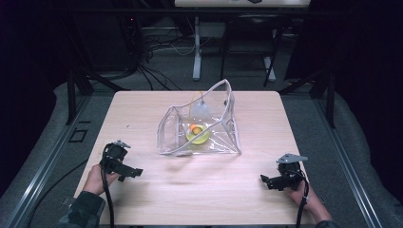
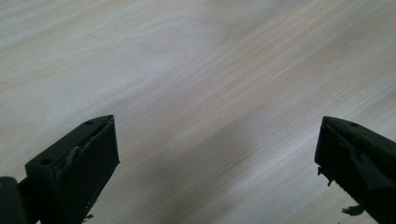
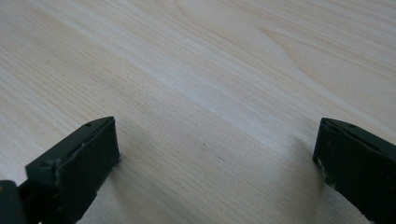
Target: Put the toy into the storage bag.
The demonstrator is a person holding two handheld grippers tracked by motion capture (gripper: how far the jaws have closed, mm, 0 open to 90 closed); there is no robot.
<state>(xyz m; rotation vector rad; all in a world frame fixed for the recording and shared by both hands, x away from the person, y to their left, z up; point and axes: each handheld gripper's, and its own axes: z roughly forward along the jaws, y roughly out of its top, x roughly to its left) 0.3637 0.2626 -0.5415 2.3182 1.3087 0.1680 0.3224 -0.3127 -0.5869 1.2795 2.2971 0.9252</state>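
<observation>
Claws wide; left claw (image 1: 135, 172) | right claw (image 1: 264, 181) facing inward

Clear pouch (image 1: 199, 124), pale wood-grain table (image 1: 199, 190)

Pouch (image 1: 199, 126): clear plastic, pale-edged — stood open at the table's middle, mouth tilted up.
Contents: a yellow-green dish (image 1: 198, 135) with a small orange piece (image 1: 195, 128) — seen through the wall.

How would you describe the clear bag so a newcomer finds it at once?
On the light wooden table, look at the middle, beyond both grippers. The clear plastic bag stands there gaping open, white-edged, with a yellow-green object inside: the table's one see-through thing.
</observation>
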